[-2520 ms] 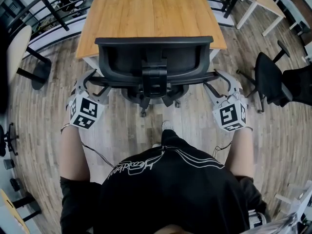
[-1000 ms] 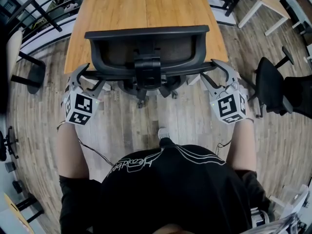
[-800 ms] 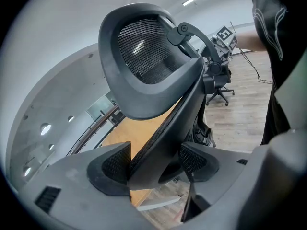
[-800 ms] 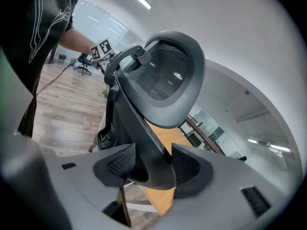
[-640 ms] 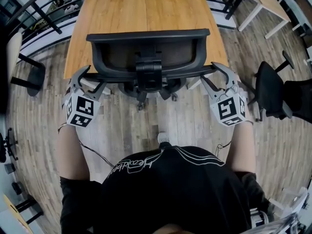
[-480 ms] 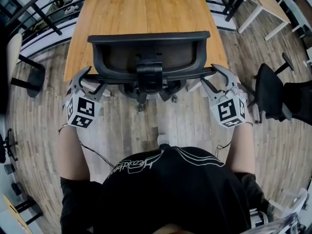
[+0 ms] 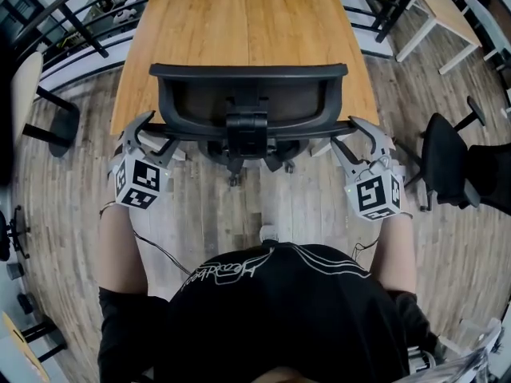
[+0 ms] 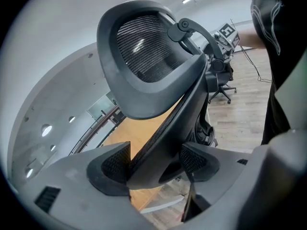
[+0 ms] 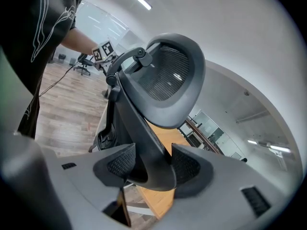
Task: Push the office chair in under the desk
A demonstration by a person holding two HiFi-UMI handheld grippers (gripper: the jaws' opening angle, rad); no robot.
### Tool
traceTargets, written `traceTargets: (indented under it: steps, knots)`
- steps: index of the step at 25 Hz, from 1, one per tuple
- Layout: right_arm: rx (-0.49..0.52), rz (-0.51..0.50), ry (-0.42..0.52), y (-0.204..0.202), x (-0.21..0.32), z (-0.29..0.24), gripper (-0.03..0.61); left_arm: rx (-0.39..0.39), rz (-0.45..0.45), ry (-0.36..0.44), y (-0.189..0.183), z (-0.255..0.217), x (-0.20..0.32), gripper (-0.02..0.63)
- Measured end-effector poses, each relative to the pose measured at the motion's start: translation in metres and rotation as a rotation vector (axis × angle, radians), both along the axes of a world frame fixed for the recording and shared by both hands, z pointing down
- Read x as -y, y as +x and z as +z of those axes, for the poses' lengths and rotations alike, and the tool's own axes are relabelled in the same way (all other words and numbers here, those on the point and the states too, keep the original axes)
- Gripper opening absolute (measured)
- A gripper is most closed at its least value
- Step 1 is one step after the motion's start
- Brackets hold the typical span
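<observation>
A black mesh-backed office chair stands at the near edge of a long wooden desk, its backrest overlapping the desk's front edge in the head view. My left gripper is shut on the backrest's left side frame, and my right gripper is shut on its right side frame. In the left gripper view the pads press on the dark frame. The right gripper view shows the same: the frame sits pinched between the pads. The seat is hidden beneath the backrest.
Another black chair stands on the wood floor to the right. A beige chair stands to the left. A dark railing runs behind the desk, and a white-legged table is at the far right. My foot is behind the chair.
The chair has rolled forward with both grippers on it; more of the backrest now overlaps the desk than 2.5 s ago. Over the last half second little has moved.
</observation>
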State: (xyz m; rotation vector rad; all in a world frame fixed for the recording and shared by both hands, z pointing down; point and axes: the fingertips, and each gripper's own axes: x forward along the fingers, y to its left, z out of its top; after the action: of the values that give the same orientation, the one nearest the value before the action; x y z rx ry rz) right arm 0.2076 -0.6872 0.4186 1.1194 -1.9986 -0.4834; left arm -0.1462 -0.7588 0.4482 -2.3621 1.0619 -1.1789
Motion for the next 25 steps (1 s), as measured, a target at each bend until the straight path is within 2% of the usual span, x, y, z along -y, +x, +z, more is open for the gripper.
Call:
traceTargets:
  steps: [9,12,14,17,20,23,25]
  knots:
    - [-0.006,0.035,-0.004,0.002,-0.001,0.0,0.252,0.04,0.005,-0.01,0.0,0.0,-0.002,0.296]
    - [0.012,0.077,0.037,0.009,-0.011,-0.014,0.252,-0.006,-0.024,0.002,-0.005,-0.009,-0.012,0.298]
    - [0.045,0.101,0.071,0.01,-0.024,-0.029,0.252,-0.086,-0.052,0.013,-0.01,-0.026,-0.026,0.298]
    - [0.165,0.096,0.068,-0.003,-0.052,-0.045,0.25,-0.26,-0.089,0.022,-0.009,-0.058,-0.057,0.296]
    - [0.31,0.052,0.053,-0.03,-0.083,-0.057,0.25,-0.441,-0.105,-0.05,-0.002,-0.071,-0.1,0.296]
    - [0.483,0.008,0.013,-0.059,-0.114,-0.069,0.244,-0.582,-0.062,-0.141,0.015,-0.077,-0.143,0.294]
    - [0.59,-0.036,-0.035,-0.08,-0.134,-0.075,0.208,-0.671,-0.033,-0.183,0.026,-0.085,-0.17,0.266]
